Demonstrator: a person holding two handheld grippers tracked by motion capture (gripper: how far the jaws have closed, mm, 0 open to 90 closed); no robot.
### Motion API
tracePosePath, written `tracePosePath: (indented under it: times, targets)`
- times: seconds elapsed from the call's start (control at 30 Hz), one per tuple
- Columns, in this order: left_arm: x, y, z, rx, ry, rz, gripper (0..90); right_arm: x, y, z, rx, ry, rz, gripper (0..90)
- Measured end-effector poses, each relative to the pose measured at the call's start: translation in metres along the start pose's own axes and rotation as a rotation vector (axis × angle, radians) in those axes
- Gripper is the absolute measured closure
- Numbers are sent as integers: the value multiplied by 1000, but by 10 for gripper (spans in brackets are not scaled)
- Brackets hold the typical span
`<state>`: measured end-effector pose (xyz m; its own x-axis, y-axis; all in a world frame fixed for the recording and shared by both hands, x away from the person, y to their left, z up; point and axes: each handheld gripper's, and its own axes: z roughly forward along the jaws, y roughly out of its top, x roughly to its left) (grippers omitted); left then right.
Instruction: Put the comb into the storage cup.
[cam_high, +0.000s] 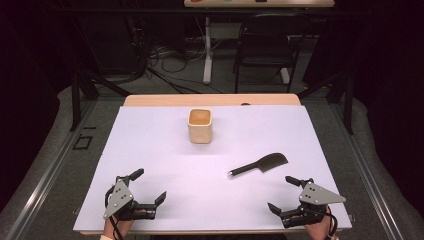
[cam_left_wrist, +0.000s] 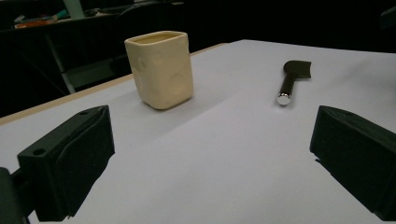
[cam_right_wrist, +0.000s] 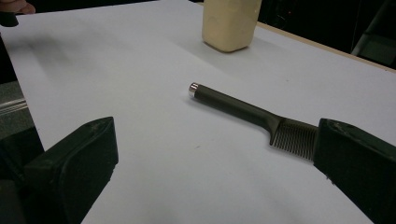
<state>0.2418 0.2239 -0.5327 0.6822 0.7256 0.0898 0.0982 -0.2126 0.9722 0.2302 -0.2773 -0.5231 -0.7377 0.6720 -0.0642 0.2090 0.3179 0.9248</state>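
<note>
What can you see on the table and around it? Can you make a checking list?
Surface: white table top with a wooden far edge, flat and bare apart from two things.
Job's things: cream square cup, upright and open, near the far middle; black slotted spatula lying flat to its right, silver-tipped handle end pointing left.
Clutter: nothing seen.
Grippers: left tongs and right tongs both open, holding nothing, at the near corners.
Cables: loose wires on the floor behind the table.
Surroundings: dark chair, white desk leg, black drapes.

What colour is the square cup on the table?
Pale cream cup, clearest in the left gripper view.
</note>
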Motion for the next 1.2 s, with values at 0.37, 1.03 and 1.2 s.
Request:
tracePosePath:
  times: [0.37,1.03,1.2]
  targets:
    - [-1,0,0,-1,-5,-4,0,0,1,4,9,8,13,0]
    - [0,0,2,28,-1,-7,0,-16,16,38,61,45,28,0]
    - [-1,0,2,25,0,-8,0,-18,19,44,60,45,25,0]
